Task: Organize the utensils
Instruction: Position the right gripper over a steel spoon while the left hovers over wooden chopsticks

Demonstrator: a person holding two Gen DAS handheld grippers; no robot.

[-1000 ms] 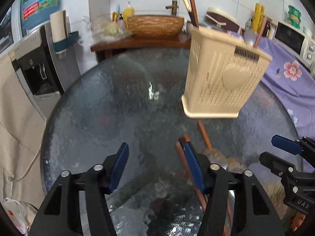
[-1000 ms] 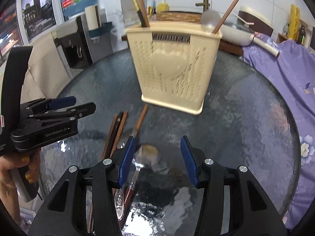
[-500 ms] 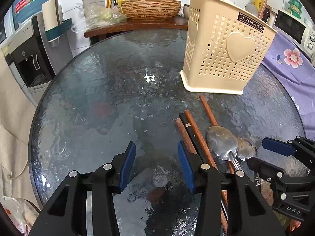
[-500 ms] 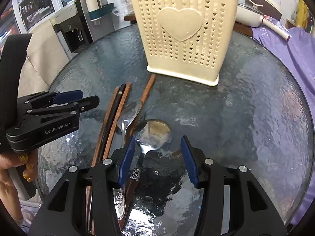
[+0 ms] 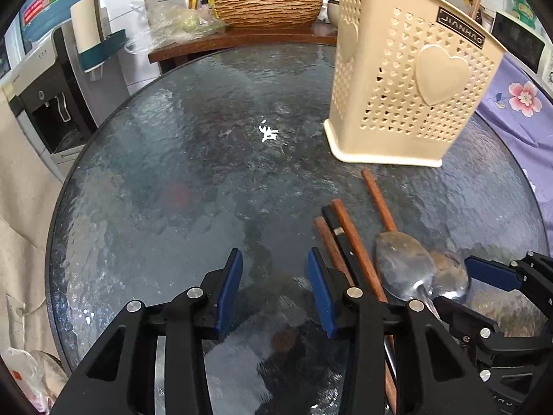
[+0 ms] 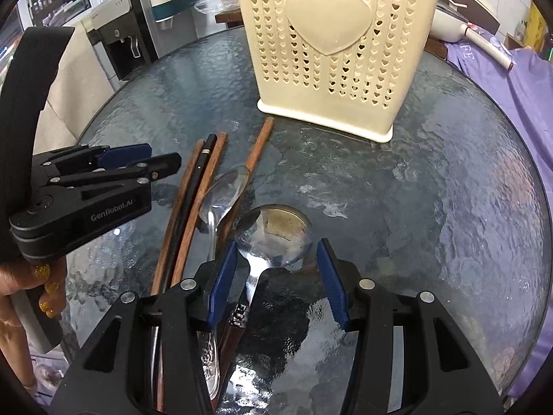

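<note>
A cream perforated basket (image 5: 408, 97) (image 6: 331, 52) stands upright on the round glass table (image 5: 172, 173) and holds a few utensils. In front of it lie a bundle of chopsticks (image 5: 349, 238) (image 6: 193, 200), a lone chopstick (image 6: 257, 148), a slim spoon (image 5: 402, 263) (image 6: 224, 186) and a round-bowled spoon (image 6: 276, 231). My left gripper (image 5: 274, 269) (image 6: 148, 159) hovers over bare glass just left of the chopsticks, its jaws closing on nothing. My right gripper (image 6: 276, 252) (image 5: 456, 282) is open, with the round spoon's bowl just ahead of its fingers.
A water dispenser (image 5: 52, 97) stands beyond the table's left edge. A wooden shelf with a woven bowl (image 5: 269, 7) is behind the table. Purple floral cloth (image 5: 518, 103) lies on the right. A hand (image 6: 45, 287) holds the left gripper.
Both grippers have sunk toward the table and tipped downward, so the utensils fill more of each view. The left jaws have narrowed. The right jaws kept the same gap.
</note>
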